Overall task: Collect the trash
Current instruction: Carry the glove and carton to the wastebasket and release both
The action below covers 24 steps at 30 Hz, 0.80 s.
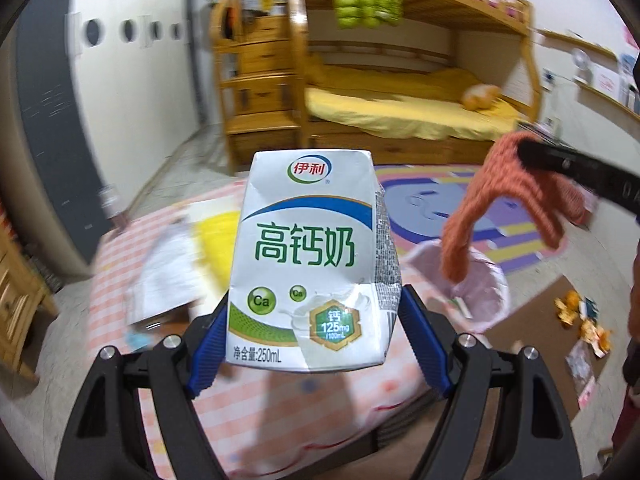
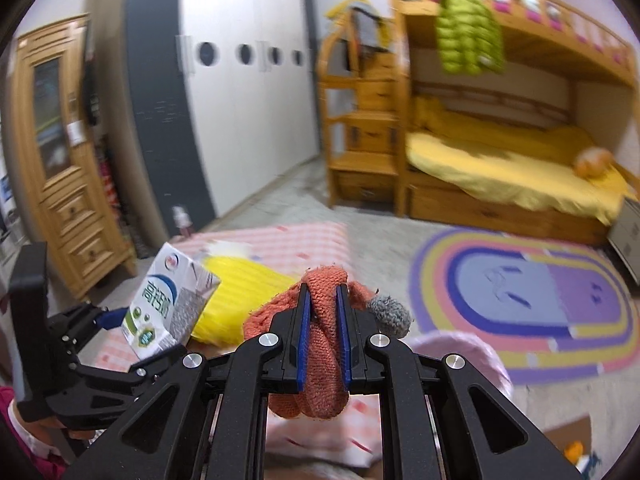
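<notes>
The left gripper (image 1: 314, 320) is clamped on a milk carton (image 1: 316, 256), its blue pads (image 1: 420, 340) pressing the carton's two side faces near the bottom so the printed front faces the camera and the box stands upright at the centre of the left wrist view; gripping low on the flat sides looks like a way to keep a light, dented box from twisting out. The right gripper (image 2: 324, 332) is squeezed tight on an orange knitted piece (image 2: 326, 320), a sock or glove by the look of it, which bunches between the narrow pads and droops below them in the lower middle of the right wrist view. In the left wrist view that same knit hangs at the right of the frame, directly over a pink-lined bin (image 1: 480, 292), so I judge it is being held there to be dropped in. Both grippers are raised over a pink checked cloth (image 1: 280, 400) on the floor, the left one at the lower left of the right wrist view, level and pointing forward, the right one reaching across towards the bin. More scraps (image 1: 580, 320) lie on brown board at the far right of the left wrist view, apparently not yet collected.
</notes>
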Tool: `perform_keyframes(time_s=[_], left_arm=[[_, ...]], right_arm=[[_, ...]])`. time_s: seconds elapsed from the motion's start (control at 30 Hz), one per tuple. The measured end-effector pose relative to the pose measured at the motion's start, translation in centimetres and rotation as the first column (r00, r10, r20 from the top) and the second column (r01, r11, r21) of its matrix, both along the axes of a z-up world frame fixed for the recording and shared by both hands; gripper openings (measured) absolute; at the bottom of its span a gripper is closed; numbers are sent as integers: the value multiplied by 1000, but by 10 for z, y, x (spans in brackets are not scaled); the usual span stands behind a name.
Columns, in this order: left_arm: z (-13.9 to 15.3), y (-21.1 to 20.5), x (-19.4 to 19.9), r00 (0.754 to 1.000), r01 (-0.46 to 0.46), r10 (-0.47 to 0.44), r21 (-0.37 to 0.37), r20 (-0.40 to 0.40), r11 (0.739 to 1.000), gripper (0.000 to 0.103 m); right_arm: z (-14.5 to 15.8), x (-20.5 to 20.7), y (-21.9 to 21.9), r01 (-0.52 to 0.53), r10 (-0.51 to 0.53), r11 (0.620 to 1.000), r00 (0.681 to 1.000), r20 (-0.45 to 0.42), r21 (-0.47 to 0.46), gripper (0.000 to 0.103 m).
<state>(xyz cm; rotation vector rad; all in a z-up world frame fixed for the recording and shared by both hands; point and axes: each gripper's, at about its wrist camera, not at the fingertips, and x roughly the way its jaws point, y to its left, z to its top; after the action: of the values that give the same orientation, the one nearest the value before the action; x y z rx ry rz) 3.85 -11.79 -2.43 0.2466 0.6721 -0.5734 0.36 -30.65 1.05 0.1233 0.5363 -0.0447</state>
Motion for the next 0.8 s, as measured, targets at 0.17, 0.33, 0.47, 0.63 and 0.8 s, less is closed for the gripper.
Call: perform_keyframes(time_s=[0.17, 0.33, 0.47, 0.63, 0.8], left_arm=[[-13, -73, 0, 989, 147, -147, 23, -14, 989, 77], [-30, -136, 7, 966, 256, -254, 30, -54, 966, 77], [-44, -171, 14, 951, 301, -297, 37, -88, 953, 77], [-56, -199, 27, 940, 329, -323, 41, -113, 944, 78], [-59, -205, 44, 947, 304, -299, 23, -119, 952, 86]], right_arm=[[-28, -16, -53, 138, -137, 990, 989, -62, 14, 13], [-60, -13, -95, 237, -233, 971, 964, -130, 11, 13], [-85, -7, -124, 286, -278, 958, 944, -180, 23, 13], [-109, 2, -147, 321, -305, 946, 926, -221, 40, 13], [-123, 14, -161, 327, -303, 943, 920, -248, 59, 22]])
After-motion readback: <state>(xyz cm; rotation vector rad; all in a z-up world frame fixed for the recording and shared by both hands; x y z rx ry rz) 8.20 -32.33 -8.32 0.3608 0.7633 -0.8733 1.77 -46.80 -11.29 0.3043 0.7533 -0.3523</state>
